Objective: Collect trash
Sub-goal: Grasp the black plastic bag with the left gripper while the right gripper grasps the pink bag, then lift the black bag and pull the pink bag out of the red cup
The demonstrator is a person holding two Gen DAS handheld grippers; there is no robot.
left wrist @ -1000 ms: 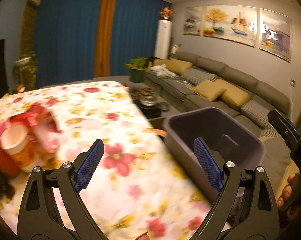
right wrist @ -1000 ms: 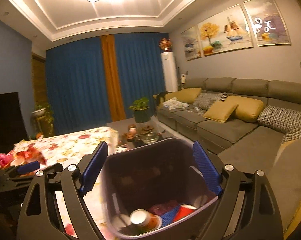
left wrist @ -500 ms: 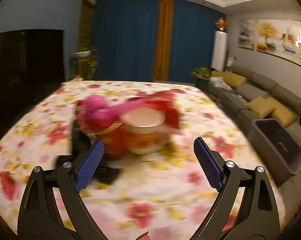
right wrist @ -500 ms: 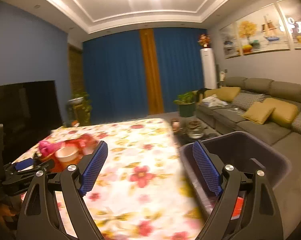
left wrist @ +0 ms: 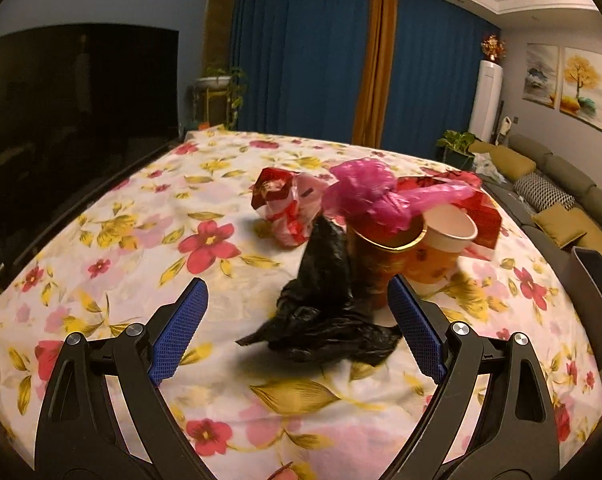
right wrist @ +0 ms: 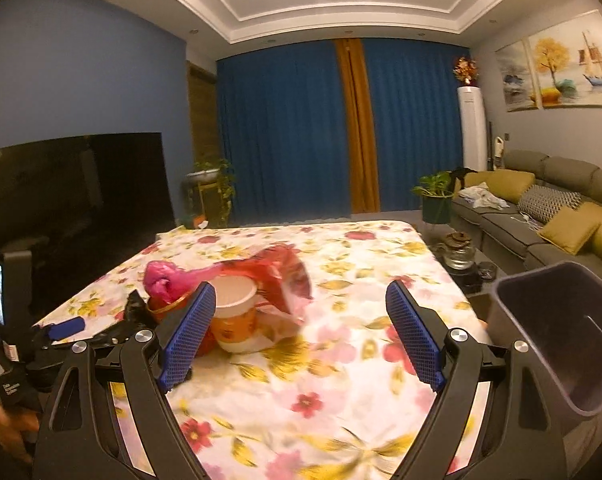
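A heap of trash lies on the flowered table: a crumpled black plastic bag, a gold-rimmed orange cup stuffed with a pink plastic bag, a white-rimmed paper cup and red wrappers. My left gripper is open, its blue pads on either side of the black bag without touching it. My right gripper is open over the table, with the paper cup just past its left pad. The dark bin stands off the table's right edge.
A large dark TV screen borders the table on the left. A grey sofa with yellow cushions runs along the right wall, with a low tea table in front of it. Blue curtains hang at the back. A person's hand holds the left gripper's handle.
Both views have swung left from the bin to the trash heap. The left gripper has closed in on the black bag, which now lies between its open pads. Both grippers stay open.
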